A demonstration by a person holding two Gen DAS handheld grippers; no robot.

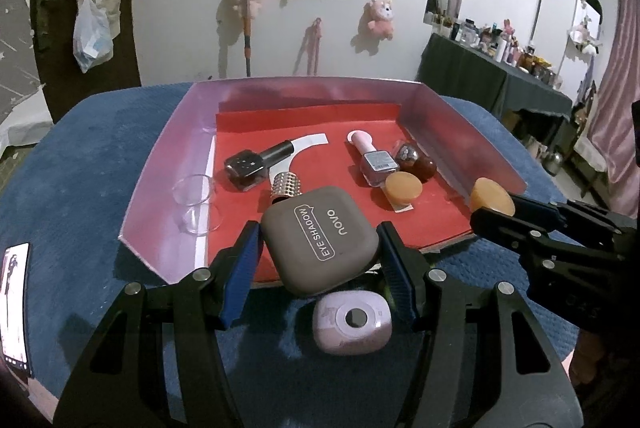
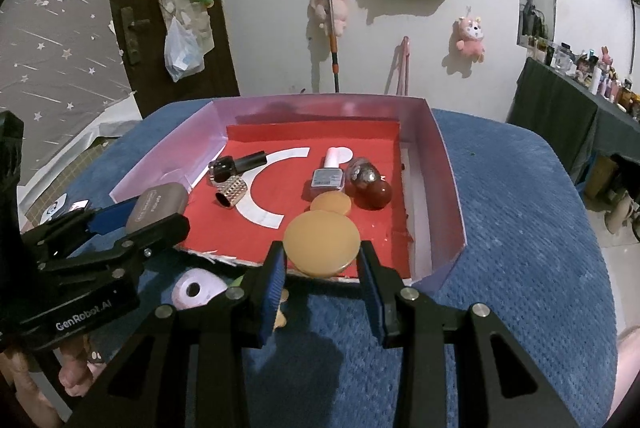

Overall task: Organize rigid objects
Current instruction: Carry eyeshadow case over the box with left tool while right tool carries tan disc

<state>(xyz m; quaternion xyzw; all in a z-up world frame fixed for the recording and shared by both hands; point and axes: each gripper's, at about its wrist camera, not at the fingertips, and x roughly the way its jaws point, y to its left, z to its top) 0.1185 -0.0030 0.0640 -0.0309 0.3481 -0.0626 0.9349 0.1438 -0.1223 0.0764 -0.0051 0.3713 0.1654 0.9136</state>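
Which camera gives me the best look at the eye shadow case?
The left wrist view. There the eye shadow case sits large and face-up between the left gripper fingers, its lettering readable. In the right wrist view the case appears small, edge-on at the left, partly hidden by that gripper.

White wall [image 2: 272, 8] with hung plush toys [image 2: 471, 37], dark door [image 2: 132, 8].

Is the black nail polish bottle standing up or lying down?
Lying down. The black bottle rests on its side on the red floor of the tray, cap pointing toward the far wall.
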